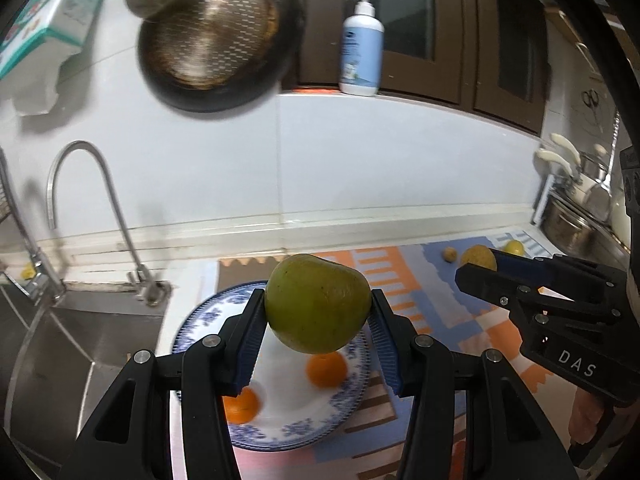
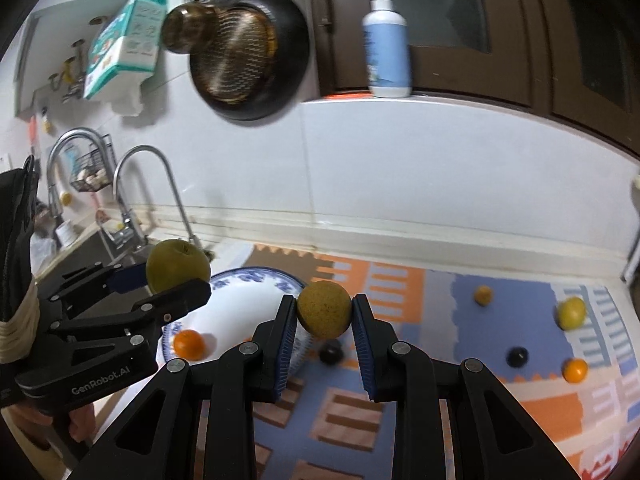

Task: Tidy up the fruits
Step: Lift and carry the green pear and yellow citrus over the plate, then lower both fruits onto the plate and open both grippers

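Observation:
My left gripper is shut on a green apple and holds it above a blue-and-white plate. Two oranges lie on the plate. My right gripper is shut on a brownish-yellow pear, held above the mat just right of the plate. In the right wrist view the left gripper shows at the left with the apple. In the left wrist view the right gripper shows at the right with the pear.
Loose fruits lie on the patterned mat: a yellow one, a small orange, two dark round ones, a small brown one. A sink with a tap is at the left. A pan hangs on the wall.

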Demonstrator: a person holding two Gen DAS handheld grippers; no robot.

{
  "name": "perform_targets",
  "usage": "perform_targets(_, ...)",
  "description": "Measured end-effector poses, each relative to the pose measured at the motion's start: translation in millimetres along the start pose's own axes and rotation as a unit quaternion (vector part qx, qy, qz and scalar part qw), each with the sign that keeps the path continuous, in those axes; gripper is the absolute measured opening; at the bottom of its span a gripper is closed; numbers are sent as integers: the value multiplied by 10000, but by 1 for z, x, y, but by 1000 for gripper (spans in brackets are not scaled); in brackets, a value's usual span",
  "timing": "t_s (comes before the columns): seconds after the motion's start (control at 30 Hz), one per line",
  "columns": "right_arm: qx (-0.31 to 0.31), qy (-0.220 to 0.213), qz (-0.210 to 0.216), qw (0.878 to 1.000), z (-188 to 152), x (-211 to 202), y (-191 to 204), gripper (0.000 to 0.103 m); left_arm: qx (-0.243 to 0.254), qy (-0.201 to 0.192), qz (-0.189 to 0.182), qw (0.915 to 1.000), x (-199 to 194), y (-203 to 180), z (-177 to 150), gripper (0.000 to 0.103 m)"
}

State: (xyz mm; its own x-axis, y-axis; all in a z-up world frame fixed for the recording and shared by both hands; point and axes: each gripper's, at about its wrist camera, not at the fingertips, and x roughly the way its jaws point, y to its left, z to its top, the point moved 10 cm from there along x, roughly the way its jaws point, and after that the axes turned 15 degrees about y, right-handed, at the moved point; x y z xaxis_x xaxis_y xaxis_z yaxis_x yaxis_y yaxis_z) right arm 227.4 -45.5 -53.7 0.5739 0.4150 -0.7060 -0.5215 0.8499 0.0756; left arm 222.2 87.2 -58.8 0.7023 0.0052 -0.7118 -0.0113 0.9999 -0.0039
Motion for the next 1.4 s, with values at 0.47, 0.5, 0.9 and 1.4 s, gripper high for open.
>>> perform_targets(0.47,-586,235,542,9965,28,43,52,29,-369,42,480,9982,8,59,-1,49)
perform_targets(0.5,-604,255,548,9963,29,46,54,29,-376,56,515,9980,9,62,-2,49)
perform_targets(0.9,-808,755,772,9909,35,102,72,29,-540,578,416,9960,48,92,-11,49)
perform_targets(1.4,-991,1567,859,9789,29,173,76,29,-615,1291,169,9896,110,106,-27,49)
